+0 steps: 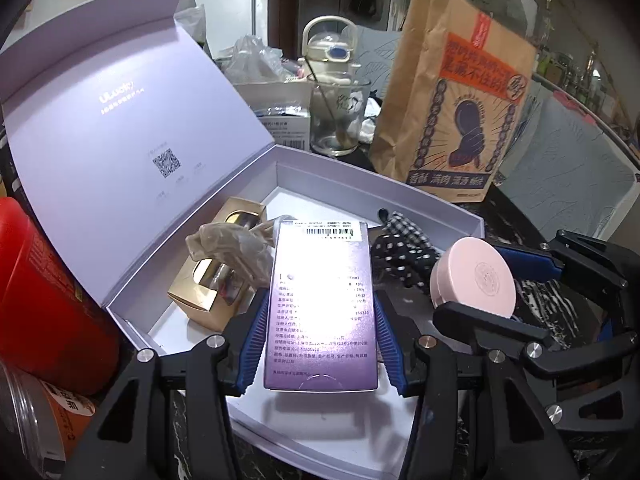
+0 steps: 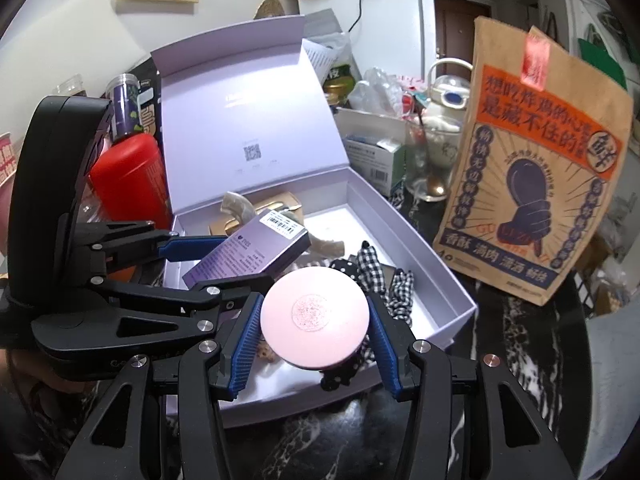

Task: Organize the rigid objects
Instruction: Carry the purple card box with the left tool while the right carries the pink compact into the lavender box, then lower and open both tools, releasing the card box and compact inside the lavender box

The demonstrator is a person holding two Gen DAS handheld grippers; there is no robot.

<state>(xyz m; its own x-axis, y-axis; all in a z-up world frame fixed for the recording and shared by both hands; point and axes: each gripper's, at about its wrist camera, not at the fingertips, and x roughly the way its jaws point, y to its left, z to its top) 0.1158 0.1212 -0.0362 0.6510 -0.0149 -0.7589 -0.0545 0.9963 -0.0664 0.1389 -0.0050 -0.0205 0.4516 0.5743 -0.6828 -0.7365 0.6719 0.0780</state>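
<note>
From the left wrist camera, the left gripper (image 1: 318, 316) is squeezing a tall purple cardboard carton with a barcode label (image 1: 323, 304) between its blue ribbed fingers (image 1: 256, 332). The carton is held above the open pale lilac gift box (image 1: 440, 210), whose lid stands up at the back left. Inside the box lie a gold cardboard box with a cut-out window (image 1: 200, 296), a crumpled see-through plastic bag (image 1: 232, 248) and some black-and-white dotted and checked cloth (image 1: 400, 248). To the right, the right gripper (image 1: 516, 280) holds a round pink plastic jar (image 1: 476, 280). Behind the box stand a clear glass cup with a spoon in it (image 1: 340, 120) and a brown paper bag with an orange label (image 1: 456, 108). A red plastic container (image 1: 44, 292) sits on the left.

From the right wrist camera, the right gripper (image 2: 314, 328) pinches the pink jar (image 2: 315, 312) by its sides, over the front of the gift box (image 2: 448, 276) and the cloth (image 2: 376, 272). The left gripper (image 2: 224, 264) holds the purple carton (image 2: 250, 254) tilted over the box. The box rests on a black marbled table (image 2: 520, 340).
</note>
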